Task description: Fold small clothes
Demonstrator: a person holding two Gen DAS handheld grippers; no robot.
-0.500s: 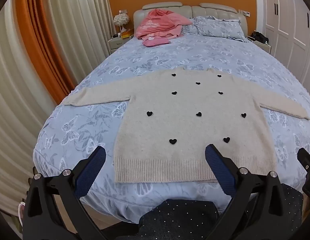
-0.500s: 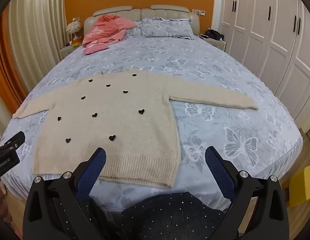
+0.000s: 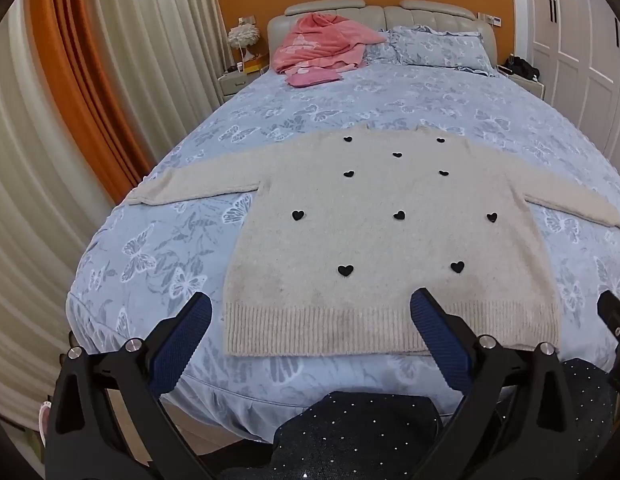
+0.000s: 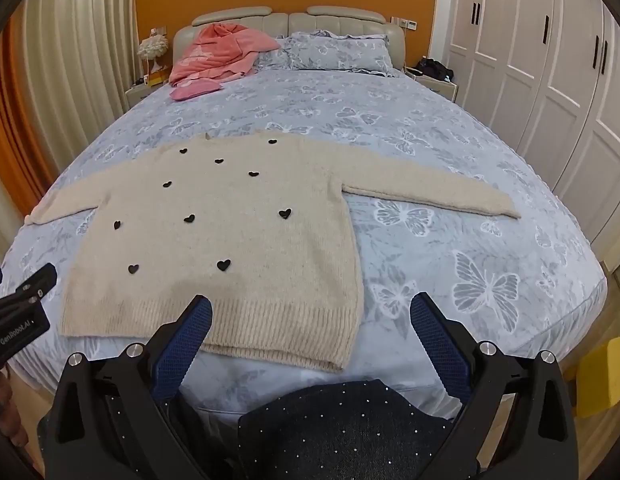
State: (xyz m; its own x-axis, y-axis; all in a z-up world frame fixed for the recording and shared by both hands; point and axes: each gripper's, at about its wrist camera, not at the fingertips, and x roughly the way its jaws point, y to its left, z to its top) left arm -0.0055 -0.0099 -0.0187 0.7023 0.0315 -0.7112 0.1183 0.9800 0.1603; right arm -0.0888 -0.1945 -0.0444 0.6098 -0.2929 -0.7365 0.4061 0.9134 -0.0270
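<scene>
Cream sweater (image 3: 390,240) lies flat, sleeves spread, on the butterfly bedspread (image 3: 158,248); left gripper (image 3: 310,320) and right gripper (image 4: 310,320), jaws wide and empty, have edged nearer its hem, folding not yet begun.

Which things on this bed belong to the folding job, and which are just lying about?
For the job:
beige heart sweater
left gripper, open
right gripper, open

Lying about:
pink garments
pillow
feather lamp

Sweater (image 3: 390,240): flat on bed (image 3: 158,240), ahead of both open jaws.
Hem: nearest the jaws.
Sleeves: spread left and right.
Pillows (image 4: 338,52), blanket (image 4: 222,52): far behind.
</scene>
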